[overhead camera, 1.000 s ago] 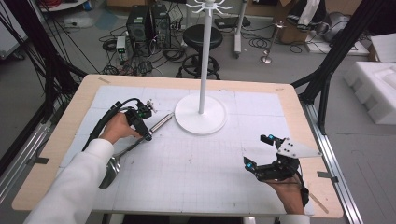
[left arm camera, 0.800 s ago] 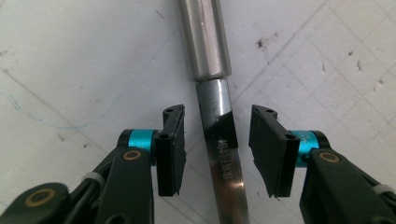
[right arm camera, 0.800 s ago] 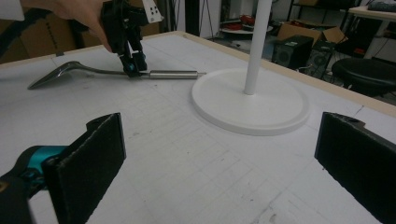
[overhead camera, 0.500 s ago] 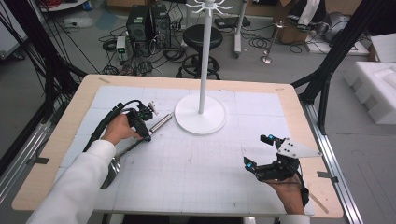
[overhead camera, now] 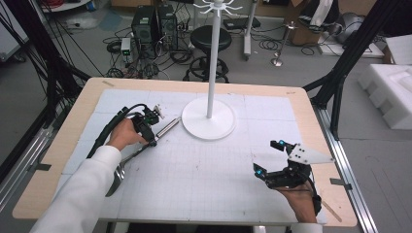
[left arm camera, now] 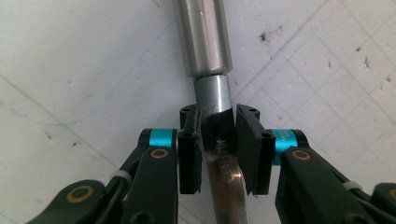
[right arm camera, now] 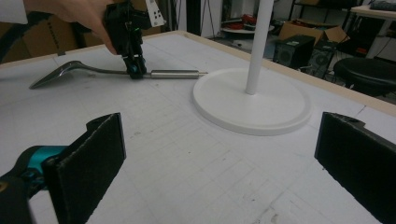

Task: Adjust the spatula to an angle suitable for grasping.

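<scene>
Steel ladle point(left arm camera: 219, 140) is pinched at its thin neck by the left gripper point(left arm camera: 218, 140), whose jaws have just been closing; lifted there, it may swing or slip. Right gripper point(right arm camera: 219, 158) jaws stand open.

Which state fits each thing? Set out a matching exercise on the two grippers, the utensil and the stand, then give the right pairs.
1. left gripper
2. right gripper
3. metal spatula
4. white stand

A. upright on a round base
B. jaws wide apart, nothing between them
C. lying flat on the table
D. jaws just closed onto a metal handle

Pairs: 1-D, 2-B, 3-C, 4-A
</scene>
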Action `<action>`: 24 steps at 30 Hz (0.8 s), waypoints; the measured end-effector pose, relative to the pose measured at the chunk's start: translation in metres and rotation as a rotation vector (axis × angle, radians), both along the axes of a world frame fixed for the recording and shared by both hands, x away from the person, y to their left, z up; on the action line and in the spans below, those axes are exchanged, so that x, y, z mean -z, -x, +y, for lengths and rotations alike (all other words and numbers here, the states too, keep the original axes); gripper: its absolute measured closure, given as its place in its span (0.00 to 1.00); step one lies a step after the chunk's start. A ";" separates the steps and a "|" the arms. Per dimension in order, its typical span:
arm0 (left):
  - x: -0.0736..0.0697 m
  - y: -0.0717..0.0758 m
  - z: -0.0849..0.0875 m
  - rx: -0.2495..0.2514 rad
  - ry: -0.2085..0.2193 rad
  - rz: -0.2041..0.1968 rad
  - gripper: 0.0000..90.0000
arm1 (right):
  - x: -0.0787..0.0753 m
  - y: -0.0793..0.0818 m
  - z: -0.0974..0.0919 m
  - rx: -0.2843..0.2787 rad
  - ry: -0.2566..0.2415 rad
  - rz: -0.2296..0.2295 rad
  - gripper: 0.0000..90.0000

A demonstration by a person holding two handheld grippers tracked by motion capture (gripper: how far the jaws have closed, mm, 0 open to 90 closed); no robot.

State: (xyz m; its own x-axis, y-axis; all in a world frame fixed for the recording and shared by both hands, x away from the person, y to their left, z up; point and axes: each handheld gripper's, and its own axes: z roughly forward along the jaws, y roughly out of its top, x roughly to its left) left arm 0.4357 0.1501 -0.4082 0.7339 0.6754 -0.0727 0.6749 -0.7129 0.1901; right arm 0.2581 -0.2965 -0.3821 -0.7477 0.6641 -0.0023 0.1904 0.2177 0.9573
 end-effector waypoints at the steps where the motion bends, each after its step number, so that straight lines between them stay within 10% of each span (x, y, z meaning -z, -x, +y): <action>1: 0.000 0.000 0.000 0.000 0.000 0.000 0.80 | 0.000 0.000 0.000 0.000 0.000 0.000 0.01; 11: -0.005 0.001 0.007 -0.002 -0.043 -0.022 0.83 | 0.000 0.000 0.000 -0.003 -0.002 0.002 0.01; 24: -0.034 0.013 0.019 0.016 0.068 -0.104 0.83 | 0.000 0.000 0.001 -0.006 0.001 0.003 0.01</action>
State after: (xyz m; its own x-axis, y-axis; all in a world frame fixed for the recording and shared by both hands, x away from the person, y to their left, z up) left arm 0.4227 0.1691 -0.3744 0.7504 0.6597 -0.0412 0.6379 -0.7064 0.3068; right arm 0.2579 -0.2957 -0.3818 -0.7513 0.6599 -0.0009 0.1920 0.2199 0.9565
